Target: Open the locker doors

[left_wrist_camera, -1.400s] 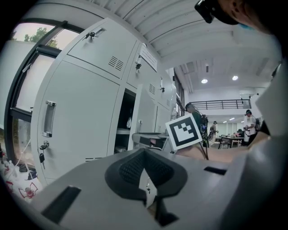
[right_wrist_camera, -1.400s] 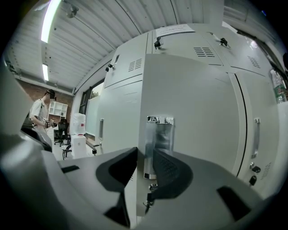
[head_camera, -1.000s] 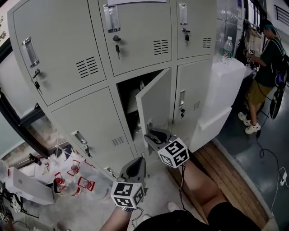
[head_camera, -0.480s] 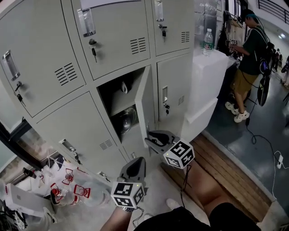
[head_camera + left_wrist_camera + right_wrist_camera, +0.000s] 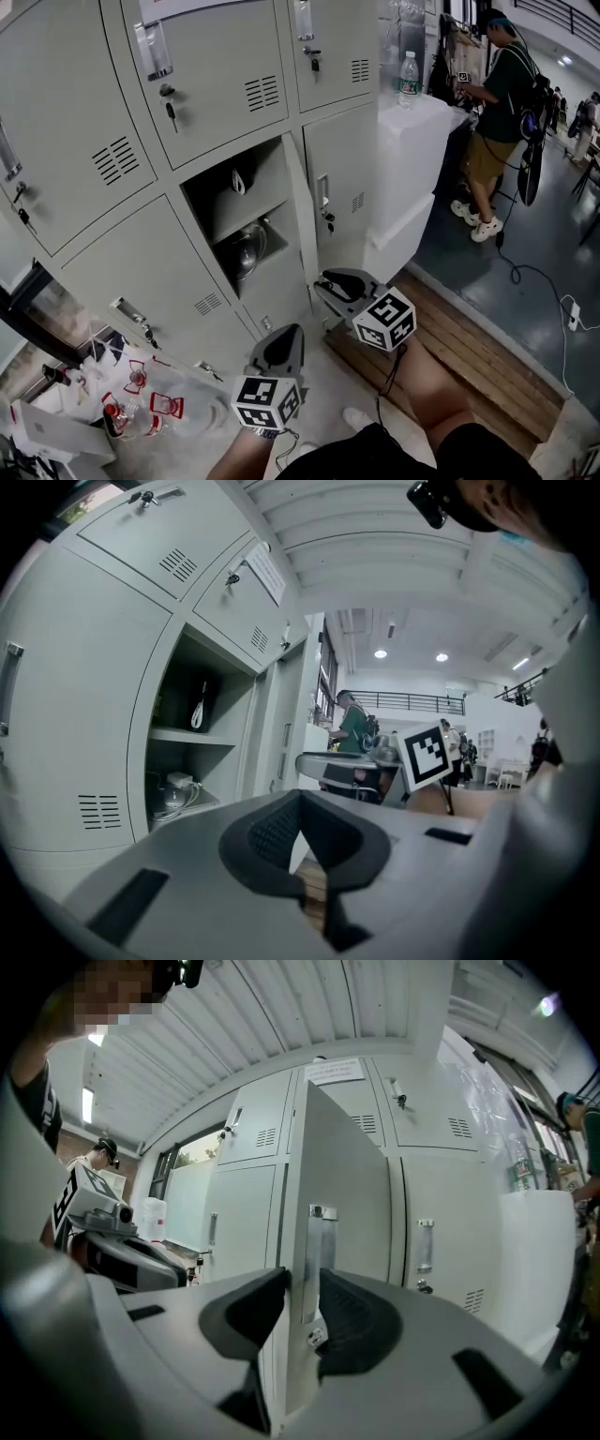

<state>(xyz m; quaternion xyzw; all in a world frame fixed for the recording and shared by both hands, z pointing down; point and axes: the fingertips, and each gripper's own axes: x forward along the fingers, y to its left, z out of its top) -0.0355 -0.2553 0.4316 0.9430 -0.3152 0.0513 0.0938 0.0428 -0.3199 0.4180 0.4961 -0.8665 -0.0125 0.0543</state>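
Grey steel lockers (image 5: 84, 253) are filling the left half of the head view, and we are looking at them steeply from above. One locker door (image 5: 299, 214), in the middle column, is standing wide open, and we are seeing it almost edge-on. Beside it the open compartment (image 5: 220, 192) is showing a shelf, and a shiny round thing (image 5: 246, 251) is lying under that shelf. We are holding the right gripper (image 5: 325, 279) at the free edge of this door. The left gripper (image 5: 285, 332) is hanging lower, before the bottom edge of the lockers and apart from the door. At the right a wooden platform (image 5: 473, 342) is lying on the floor. A bottle (image 5: 407, 79) is standing on the top of a white cabinet (image 5: 417, 169), near the corner next to the lockers. A person (image 5: 497, 103) is standing beyond the cabinet.

In the left gripper view the left gripper (image 5: 300, 797) is holding its jaws together, tip against tip, with nothing between them. Behind the jaws the same compartment (image 5: 192, 747) is standing open, and small white things with a cable (image 5: 173, 794) are lying on its floor.

In the right gripper view the right gripper (image 5: 302, 1281) is closing its jaws on the locker door (image 5: 347, 1176). The free edge with the metal handle (image 5: 321, 1241) is standing between the two pads, and one pad is pressing on each face of the door.
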